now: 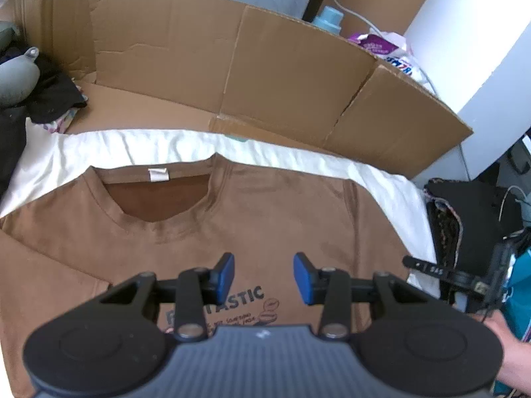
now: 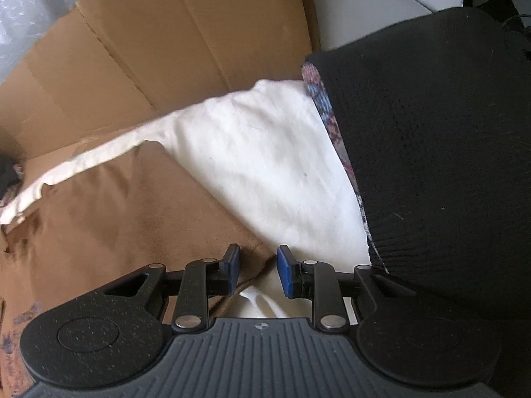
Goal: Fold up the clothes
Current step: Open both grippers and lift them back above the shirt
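Brown tee (image 1: 265,219) is spread flat, print side up, on a white sheet (image 1: 132,146), collar pointing at a big flattened cardboard box (image 1: 265,76) propped behind it. Dark clothes (image 1: 49,96) are heaped off to the left, and a black knit (image 2: 431,149) lies over the sheet's right side. Bottle (image 1: 328,18) and some packets (image 1: 381,46) sit behind the cardboard by a white wall. Left gripper (image 1: 264,278) hangs over the tee's chest, pads apart, nothing between them. Right gripper (image 2: 255,272) is over the tee's right edge, where brown meets sheet, pads apart too, not pinching any cloth.
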`<state>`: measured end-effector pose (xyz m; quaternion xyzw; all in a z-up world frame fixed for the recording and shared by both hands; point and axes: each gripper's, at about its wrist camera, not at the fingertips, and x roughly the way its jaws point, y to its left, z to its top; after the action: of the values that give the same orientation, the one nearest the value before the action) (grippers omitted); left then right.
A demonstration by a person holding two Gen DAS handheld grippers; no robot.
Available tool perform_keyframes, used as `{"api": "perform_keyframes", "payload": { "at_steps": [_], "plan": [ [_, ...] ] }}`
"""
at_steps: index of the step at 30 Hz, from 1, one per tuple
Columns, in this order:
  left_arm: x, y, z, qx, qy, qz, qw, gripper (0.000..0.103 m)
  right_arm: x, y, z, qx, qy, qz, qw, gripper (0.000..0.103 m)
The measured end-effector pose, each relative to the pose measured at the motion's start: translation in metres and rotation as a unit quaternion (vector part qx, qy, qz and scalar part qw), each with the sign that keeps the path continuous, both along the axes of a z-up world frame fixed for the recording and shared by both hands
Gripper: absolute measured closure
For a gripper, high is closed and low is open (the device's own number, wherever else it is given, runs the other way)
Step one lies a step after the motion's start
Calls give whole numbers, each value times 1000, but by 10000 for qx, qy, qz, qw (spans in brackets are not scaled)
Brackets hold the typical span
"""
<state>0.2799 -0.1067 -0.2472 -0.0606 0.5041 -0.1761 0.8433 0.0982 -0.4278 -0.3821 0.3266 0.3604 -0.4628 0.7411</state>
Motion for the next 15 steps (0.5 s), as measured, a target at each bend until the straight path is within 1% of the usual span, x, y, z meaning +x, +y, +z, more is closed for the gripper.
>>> {"api": "perform_keyframes", "payload": {
  "at_steps": [3, 6, 8, 10, 11, 12, 15],
  "plan": [
    [1, 3, 0, -55, -2, 25, 10000, 61, 2, -1, -6, 91, -13, -129, 9999, 71],
    [2, 5, 0, -51, -17, 42, 10000, 61, 2, 1, -8, 64, -41, -116, 9999, 71],
    [1, 6, -2, -37, -7, 24, 10000, 61, 2, 2, -8, 34, -40, 1, 10000, 75],
    [1, 6, -4, -22, 15, 29, 10000, 61, 1, 2, -5, 57, -90, 101, 9999, 93],
    [0, 6, -5, -14, 28, 32, 10000, 61, 1, 1, -3, 76, -123, 131, 9998, 96],
    [-1, 5, -7, -23, 46, 41, 10000, 61, 0, 1, -1, 91, -161, 150, 9997, 99],
    [-3, 0, -14, 17, 56, -37, 10000, 61, -7, 0, 9, 75, -317, 154, 9994, 101]
  ]
}}
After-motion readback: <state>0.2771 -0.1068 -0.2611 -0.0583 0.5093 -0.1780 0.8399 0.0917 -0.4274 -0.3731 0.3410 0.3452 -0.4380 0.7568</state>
